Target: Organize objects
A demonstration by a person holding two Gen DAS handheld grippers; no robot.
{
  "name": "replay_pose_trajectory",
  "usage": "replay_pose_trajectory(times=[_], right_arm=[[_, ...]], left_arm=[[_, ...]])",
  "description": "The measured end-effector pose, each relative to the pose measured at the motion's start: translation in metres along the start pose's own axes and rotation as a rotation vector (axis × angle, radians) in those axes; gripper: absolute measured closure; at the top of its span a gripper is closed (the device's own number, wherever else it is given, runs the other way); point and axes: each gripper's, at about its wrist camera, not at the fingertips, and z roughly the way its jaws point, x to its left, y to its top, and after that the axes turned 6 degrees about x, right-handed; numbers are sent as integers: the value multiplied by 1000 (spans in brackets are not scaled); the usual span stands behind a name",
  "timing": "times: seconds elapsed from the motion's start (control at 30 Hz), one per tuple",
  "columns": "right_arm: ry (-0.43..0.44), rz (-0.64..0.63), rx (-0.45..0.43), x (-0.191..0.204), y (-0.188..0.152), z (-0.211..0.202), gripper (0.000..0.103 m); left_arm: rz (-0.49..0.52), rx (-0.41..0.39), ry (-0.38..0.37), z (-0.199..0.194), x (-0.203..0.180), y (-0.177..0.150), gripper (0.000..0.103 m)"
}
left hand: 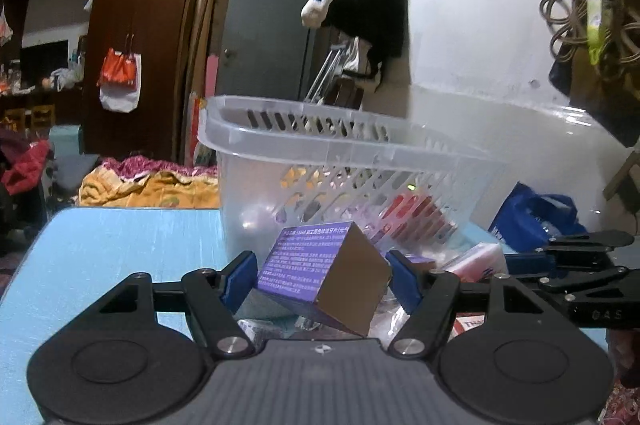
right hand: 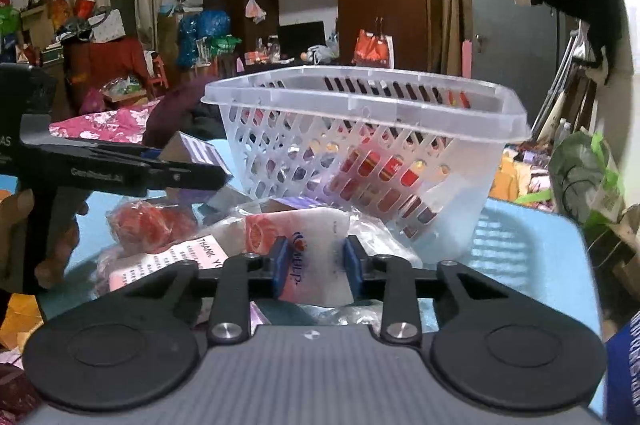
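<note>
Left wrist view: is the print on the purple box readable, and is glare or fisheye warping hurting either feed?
Left wrist view: the purple box shows white print too small to read, and the basket rim bows from fisheye. Right wrist view: no strong glare; the pink-and-white packet is clear, and the background clutter is soft.

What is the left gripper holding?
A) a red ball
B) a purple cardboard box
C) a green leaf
B: the left gripper has its blue pads pressed on a purple cardboard box, tilted, in front of the clear plastic basket.
</note>
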Motion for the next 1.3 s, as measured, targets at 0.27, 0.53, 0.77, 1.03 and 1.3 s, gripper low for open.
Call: replay_pose_trajectory(times=[0.27, 0.53, 0.77, 1.03, 1.3], right_arm=[[-56, -25, -65, 7, -2, -22, 75], [-63, -8, -109, 6, -4, -25, 75], [-66, 13, -162, 4, 0, -36, 75], [-98, 26, -312, -4, 64, -55, 75], [-157, 53, -214, -36, 123, 10, 70]], left_arm=[[-20, -34, -21, -9, 5, -5, 30], [-14, -56, -31, -12, 5, -7, 30], [-17, -92, -43, -26, 5, 0, 30], [22, -167, -41, -29, -11, 91, 30], [-3, -84, 54, 32, -10, 135, 20]])
